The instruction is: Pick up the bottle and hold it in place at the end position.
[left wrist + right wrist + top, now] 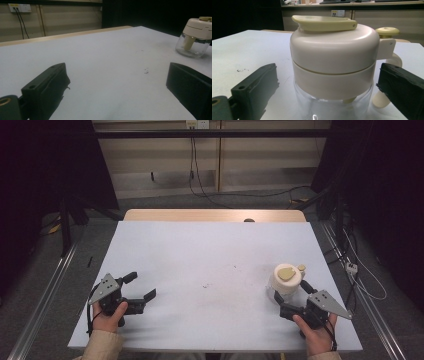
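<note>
Writing: none can be read on the jar, the grippers or the table
Jar: one glass jar (287, 281) with a cream lid, a yellow flap on top and a yellow-capped side knob; it stands upright at about 4 o'clock on the table's white surface, seen from the high view
Right gripper: one right gripper (289, 296) held in a hand at 5 o'clock, its jaws apart with the jar standing between them; in the right gripper view a gap shows between the left pad and the jar's wall, and the right pad sits just beside the jar's side handle, whether touching I cannot tell
Left gripper: one left gripper (141, 286) held in a hand at 8 o'clock, jaws spread wide over bare table, holding nothing
Table: one table (210, 250) with a white top and a wooden edge strip at 12 o'clock; a few small dark specks (206, 285) near the middle
In the way: nothing lies between the two grippers; they are well apart
Surroundings: one wall socket (197, 124) at 12 o'clock with cables hanging to the floor; a power strip (352, 267) on the floor at 3 o'clock
</note>
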Demonstrator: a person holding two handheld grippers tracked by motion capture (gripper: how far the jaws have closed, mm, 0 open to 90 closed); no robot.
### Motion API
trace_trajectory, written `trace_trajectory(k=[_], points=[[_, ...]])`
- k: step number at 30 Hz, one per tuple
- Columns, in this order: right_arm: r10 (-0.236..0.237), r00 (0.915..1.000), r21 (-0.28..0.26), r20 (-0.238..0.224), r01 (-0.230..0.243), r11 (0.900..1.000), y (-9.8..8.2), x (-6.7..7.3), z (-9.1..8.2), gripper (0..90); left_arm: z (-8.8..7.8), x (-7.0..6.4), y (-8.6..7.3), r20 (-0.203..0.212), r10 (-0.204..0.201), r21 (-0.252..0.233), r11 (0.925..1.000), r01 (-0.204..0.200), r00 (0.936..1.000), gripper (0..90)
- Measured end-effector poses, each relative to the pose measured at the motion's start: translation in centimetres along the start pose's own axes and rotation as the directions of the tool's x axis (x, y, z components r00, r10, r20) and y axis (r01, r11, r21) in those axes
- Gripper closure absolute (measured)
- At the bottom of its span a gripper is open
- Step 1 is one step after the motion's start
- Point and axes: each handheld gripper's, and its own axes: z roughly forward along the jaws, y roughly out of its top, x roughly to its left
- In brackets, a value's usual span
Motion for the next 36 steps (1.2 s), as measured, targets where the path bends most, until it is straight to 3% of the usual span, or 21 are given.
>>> trace_trajectory(k=[15,21,36], points=[[0.009,0.9999,0.012,0.006,-0.009,1.000,0.1,-0.4,0.5,2.5,0.4,-0.2,-0.1,0.013,0.013,0.012,0.9998,-0.013,0.9998,3.3],[0.014,0.9999,0.049,0.007,-0.014,0.999,0.0,-0.7,1.1,2.6,0.5,-0.2,-0.2,0.018,0.017,0.026,0.9995,-0.018,0.9997,3.3],[0.014,0.9995,0.079,-0.030,-0.012,0.997,0.2,-0.9,3.7,2.9,0.5,-0.2,-0.2,0.020,0.020,0.029,0.9994,-0.021,0.9996,3.4]])
